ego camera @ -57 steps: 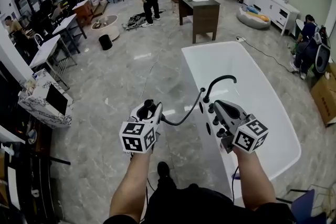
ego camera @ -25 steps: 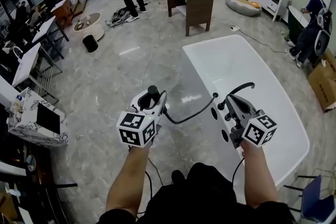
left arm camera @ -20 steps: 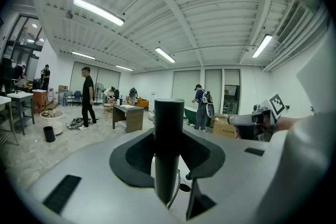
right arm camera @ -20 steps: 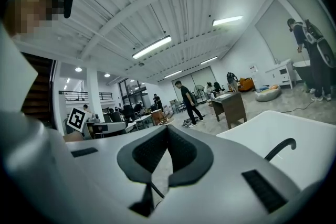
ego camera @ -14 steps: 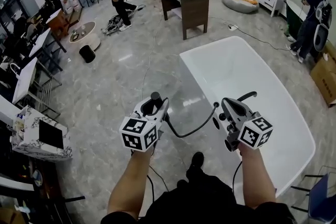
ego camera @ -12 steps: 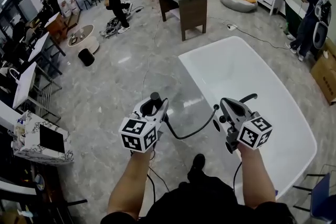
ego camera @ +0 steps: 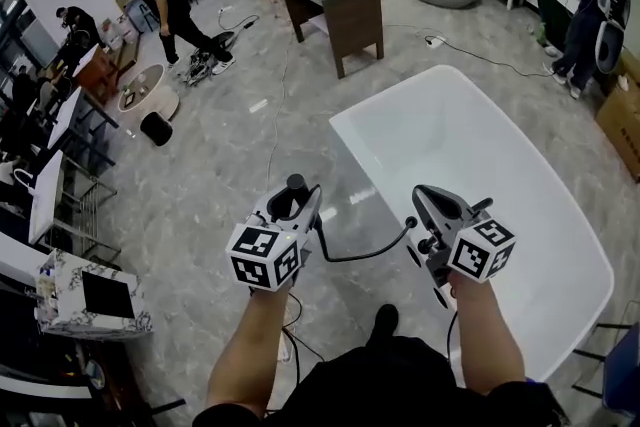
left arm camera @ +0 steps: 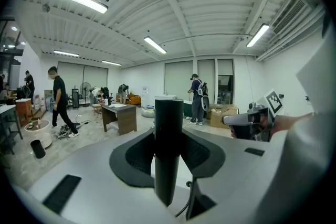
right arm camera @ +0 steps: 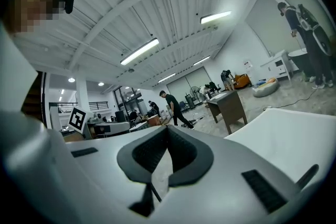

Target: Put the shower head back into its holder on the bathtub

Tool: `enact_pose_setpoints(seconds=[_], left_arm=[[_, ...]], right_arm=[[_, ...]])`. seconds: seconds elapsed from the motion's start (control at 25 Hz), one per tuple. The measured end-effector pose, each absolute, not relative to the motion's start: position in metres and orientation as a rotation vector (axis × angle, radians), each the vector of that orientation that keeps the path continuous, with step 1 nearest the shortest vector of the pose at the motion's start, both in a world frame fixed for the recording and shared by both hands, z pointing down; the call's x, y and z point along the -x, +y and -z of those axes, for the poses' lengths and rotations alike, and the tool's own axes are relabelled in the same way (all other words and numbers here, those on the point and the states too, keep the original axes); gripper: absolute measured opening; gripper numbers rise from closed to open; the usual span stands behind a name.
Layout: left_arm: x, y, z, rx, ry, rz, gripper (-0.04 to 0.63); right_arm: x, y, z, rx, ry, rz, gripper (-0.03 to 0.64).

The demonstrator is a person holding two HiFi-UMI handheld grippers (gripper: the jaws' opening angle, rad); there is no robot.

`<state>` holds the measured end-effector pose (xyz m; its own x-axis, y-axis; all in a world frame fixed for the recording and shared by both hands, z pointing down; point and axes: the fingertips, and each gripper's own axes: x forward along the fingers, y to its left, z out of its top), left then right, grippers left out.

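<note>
The black shower head stands upright between the jaws of my left gripper, which is shut on its handle. Its black hose sags to the right, towards the near rim of the white bathtub. My right gripper hovers over that rim with its pads touching and nothing between them. A black faucet spout pokes out just behind it. Black fittings sit on the rim under the right gripper. I cannot make out the holder. Each gripper view shows the other gripper off to one side.
A dark wooden desk stands beyond the tub's far end. A person in black bends over things on the floor at far left, near a round table and a black bin. Another person stands at far right.
Both hands have travelled on beside the tub, the left one still holding the shower head. The faucet spout has slipped mostly behind the right gripper. The person in black has walked left.
</note>
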<state>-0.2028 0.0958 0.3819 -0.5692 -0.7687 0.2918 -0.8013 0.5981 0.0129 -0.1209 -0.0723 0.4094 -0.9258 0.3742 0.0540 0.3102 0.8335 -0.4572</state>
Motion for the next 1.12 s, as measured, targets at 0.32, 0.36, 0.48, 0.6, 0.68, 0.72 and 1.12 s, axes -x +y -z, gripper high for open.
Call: enact_pose_setpoints(seconds=[0.32, 0.36, 0.48, 0.6, 0.68, 0.72, 1.12], left_arm=[[0.227, 0.045, -0.382, -1.382, -2.513, -0.214, 0.144], [0.230, 0.040, -0.382, -1.395, -2.507, -0.213, 0.144], [0.246, 0.026, -0.382, -1.437, -2.492, -0.208, 0.144], [0.265, 0.008, -0.384, -1.498, -2.461, -0.199, 0.144], [0.278, -0.006, -0.386, -1.569, -2.431, -0.191, 0.144], [0.284, -0.014, -0.387, -1.611, -2.412, -0.188, 0.144], [0.353, -0.064, -0.388, -1.971, -2.142, -0.167, 0.144]], right_arm=[[0.142, -0.103, -0.408, 0.502, -2.898, -0.721, 0.017], [0.142, -0.107, -0.408, 0.487, -2.900, -0.721, 0.017], [0.148, -0.121, -0.409, 0.427, -2.913, -0.711, 0.017], [0.157, -0.135, -0.413, 0.343, -2.924, -0.701, 0.016], [0.164, -0.145, -0.415, 0.268, -2.937, -0.687, 0.017], [0.167, -0.150, -0.416, 0.224, -2.947, -0.682, 0.017], [0.202, -0.175, -0.415, -0.276, -2.971, -0.655, 0.017]])
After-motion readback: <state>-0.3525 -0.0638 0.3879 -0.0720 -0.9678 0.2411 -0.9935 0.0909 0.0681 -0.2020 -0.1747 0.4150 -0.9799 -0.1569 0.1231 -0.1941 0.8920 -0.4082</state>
